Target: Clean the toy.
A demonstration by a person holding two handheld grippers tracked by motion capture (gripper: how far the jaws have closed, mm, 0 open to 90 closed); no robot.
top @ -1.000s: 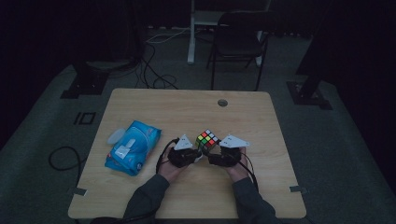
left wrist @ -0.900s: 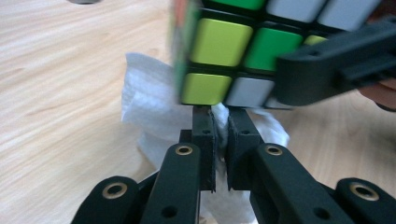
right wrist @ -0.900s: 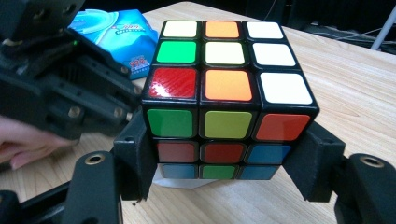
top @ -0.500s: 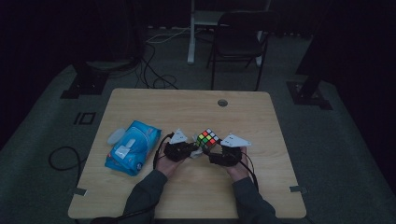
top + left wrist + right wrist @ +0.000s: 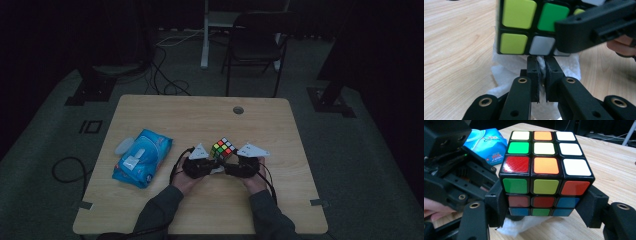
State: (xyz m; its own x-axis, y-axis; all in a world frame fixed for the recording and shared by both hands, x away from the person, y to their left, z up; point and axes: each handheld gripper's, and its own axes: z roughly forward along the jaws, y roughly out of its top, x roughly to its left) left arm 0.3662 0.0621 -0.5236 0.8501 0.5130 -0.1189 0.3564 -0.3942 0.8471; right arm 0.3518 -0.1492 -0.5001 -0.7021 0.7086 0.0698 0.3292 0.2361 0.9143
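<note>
Scrambled cube (image 5: 545, 173), black-edged, glossy stickers, clamped in right tongs (image 5: 545, 207)

The high view is dim and underexposed: the floor and far background fall to near black, and only the worktop (image 5: 200, 120) reads clearly, with soft detail and mild noise. Both gripper views are bright and evenly lit, without harsh shadows. Near parts blur slightly; the cube (image 5: 546, 172) shows faint glare on its stickers.
</note>
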